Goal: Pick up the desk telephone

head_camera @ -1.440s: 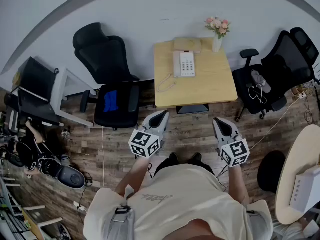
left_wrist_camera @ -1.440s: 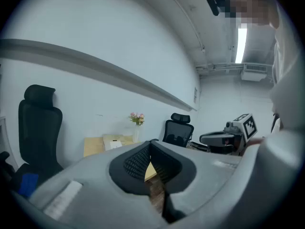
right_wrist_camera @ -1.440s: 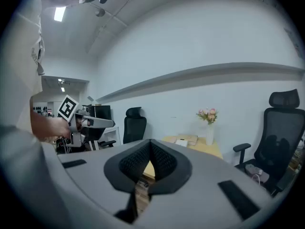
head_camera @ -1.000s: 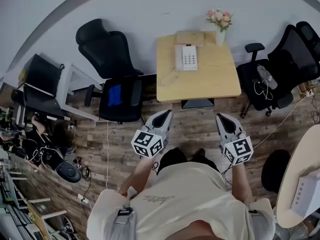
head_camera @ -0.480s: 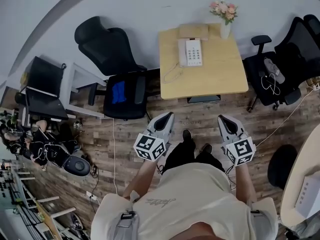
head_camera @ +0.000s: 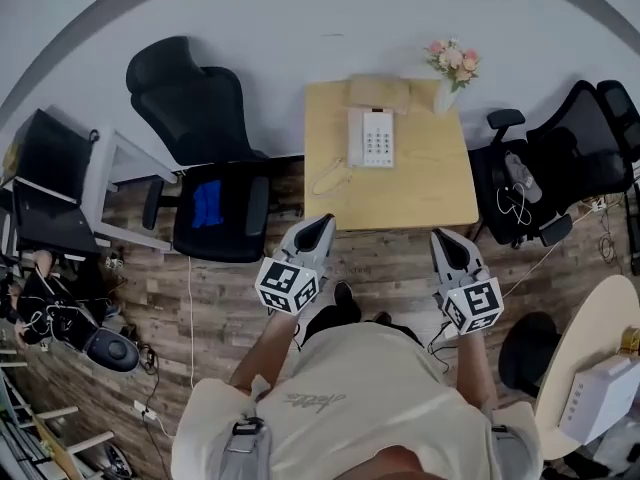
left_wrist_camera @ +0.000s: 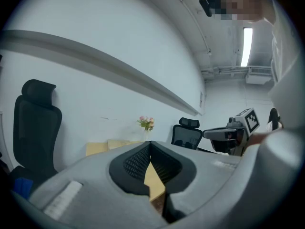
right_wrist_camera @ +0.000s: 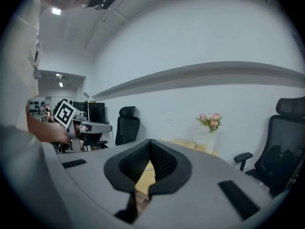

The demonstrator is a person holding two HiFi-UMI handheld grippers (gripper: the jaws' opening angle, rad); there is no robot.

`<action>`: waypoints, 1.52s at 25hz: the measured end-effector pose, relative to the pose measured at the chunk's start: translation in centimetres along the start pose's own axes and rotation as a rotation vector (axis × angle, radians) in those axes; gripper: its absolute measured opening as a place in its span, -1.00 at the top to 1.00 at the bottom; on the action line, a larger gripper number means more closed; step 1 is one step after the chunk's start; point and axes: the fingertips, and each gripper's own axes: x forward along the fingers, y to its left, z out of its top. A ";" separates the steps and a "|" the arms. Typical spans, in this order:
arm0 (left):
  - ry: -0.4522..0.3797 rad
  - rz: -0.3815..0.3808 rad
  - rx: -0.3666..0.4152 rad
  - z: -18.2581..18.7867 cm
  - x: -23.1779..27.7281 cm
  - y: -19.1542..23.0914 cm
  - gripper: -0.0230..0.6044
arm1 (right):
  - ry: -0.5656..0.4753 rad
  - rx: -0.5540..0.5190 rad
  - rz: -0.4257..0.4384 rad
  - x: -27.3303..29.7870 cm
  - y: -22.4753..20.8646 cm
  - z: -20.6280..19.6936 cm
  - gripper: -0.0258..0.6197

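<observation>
Desk telephone [head_camera: 374, 136] sits upper centre on bench [head_camera: 420, 193]; one vase [head_camera: 447, 93] and one tan pad [head_camera: 378, 92] lie near it. Two black chairs flank it: one chair [head_camera: 200, 133] at left, one at right [head_camera: 565, 153]. Left tool [head_camera: 320, 222] and right tool [head_camera: 440, 237] are both clenched, empty.

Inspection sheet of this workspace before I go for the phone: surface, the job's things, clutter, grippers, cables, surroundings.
Surface: wooden desk against the wall, mostly bare.
Job's things: desk telephone toward the desk's rear, handset apparently in its cradle, untouched.
Clutter: vase of flowers at the rear right corner; tan box behind the telephone.
Grippers: left gripper and right gripper both shut, empty, held over the plank floor short of the desk's near edge.
Cables: coiled phone cord at the desk's left edge; white cable on the right chair; thin floor cable.
Surroundings: left chair with a blue item on its seat.
</observation>
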 end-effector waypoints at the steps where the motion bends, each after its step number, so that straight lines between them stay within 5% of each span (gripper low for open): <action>1: -0.005 -0.003 0.003 0.3 0.6 0.9 0.87 | -0.004 0.009 -0.008 0.8 -0.3 0.5 0.92; 12: 0.043 -0.093 -0.031 0.5 5.9 8.2 0.87 | 0.035 0.069 -0.087 7.7 -1.5 1.7 0.92; 26: 0.115 -0.008 -0.065 -1.0 9.2 13.2 0.87 | 0.076 0.112 -0.004 16.5 -5.2 0.5 0.92; 31: 0.120 0.040 -0.030 0.8 12.6 14.9 0.87 | 0.074 0.041 0.016 21.0 -9.1 0.9 0.92; 38: 0.105 0.071 0.007 4.0 19.4 15.4 0.87 | 0.057 0.075 0.060 24.9 -15.6 1.6 0.92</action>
